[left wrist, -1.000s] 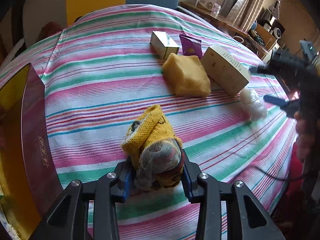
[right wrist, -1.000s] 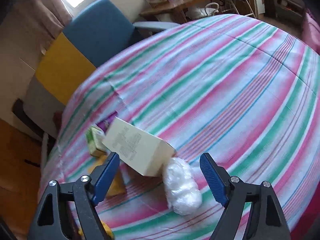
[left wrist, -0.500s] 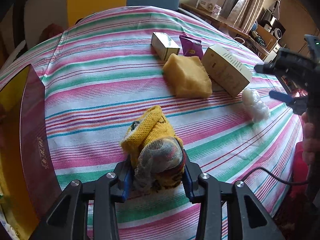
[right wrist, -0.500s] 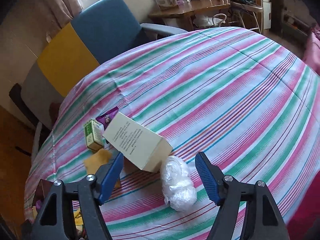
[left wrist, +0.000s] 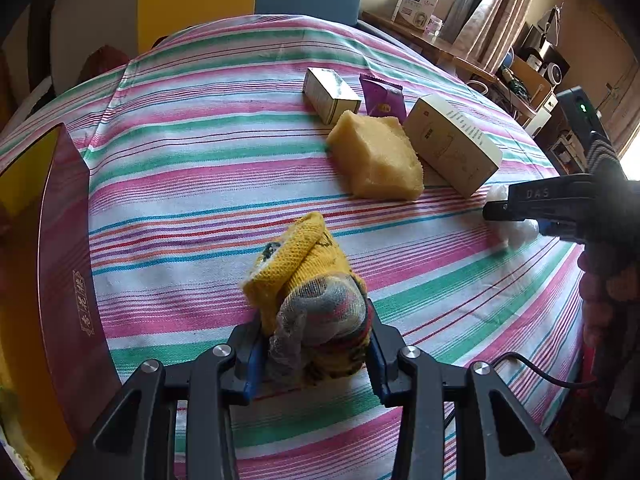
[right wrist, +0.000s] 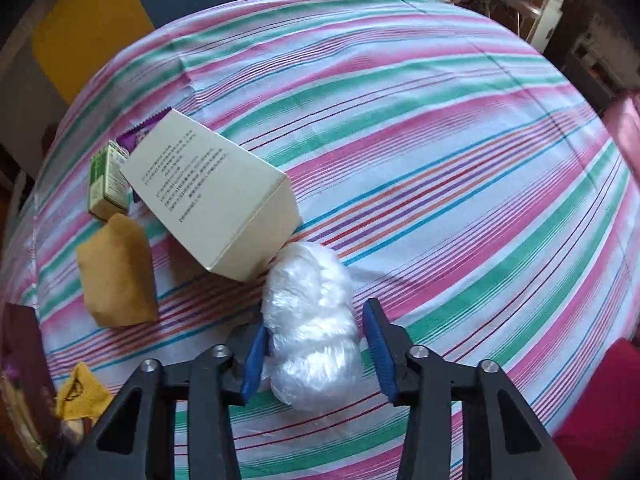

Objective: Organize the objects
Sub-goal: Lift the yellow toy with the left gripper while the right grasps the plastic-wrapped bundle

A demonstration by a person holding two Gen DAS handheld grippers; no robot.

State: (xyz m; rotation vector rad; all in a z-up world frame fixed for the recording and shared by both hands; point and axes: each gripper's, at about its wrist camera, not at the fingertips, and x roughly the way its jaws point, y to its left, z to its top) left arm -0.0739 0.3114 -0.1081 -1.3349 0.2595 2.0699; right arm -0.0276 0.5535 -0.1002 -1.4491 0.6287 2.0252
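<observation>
Half the white plastic wad [left wrist: 516, 232] hides behind the right gripper [left wrist: 520, 216].

Right of the cream box [right wrist: 212, 196] the striped bench [right wrist: 440, 160] lies open. Box, sponge [left wrist: 376, 158], small carton [left wrist: 330, 94] and purple packet [left wrist: 382, 98] crowd together; a dark red box [left wrist: 60, 260] blocks the left edge.

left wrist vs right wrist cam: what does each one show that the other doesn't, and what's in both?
Left wrist only: the left gripper shut on the rolled yellow glove, and the right gripper from the side.

Right wrist only: the right gripper, its jaws closing around the white plastic bag bundle.

Both: striped tablecloth, cream box, yellow sponge, small green box, purple packet.
</observation>
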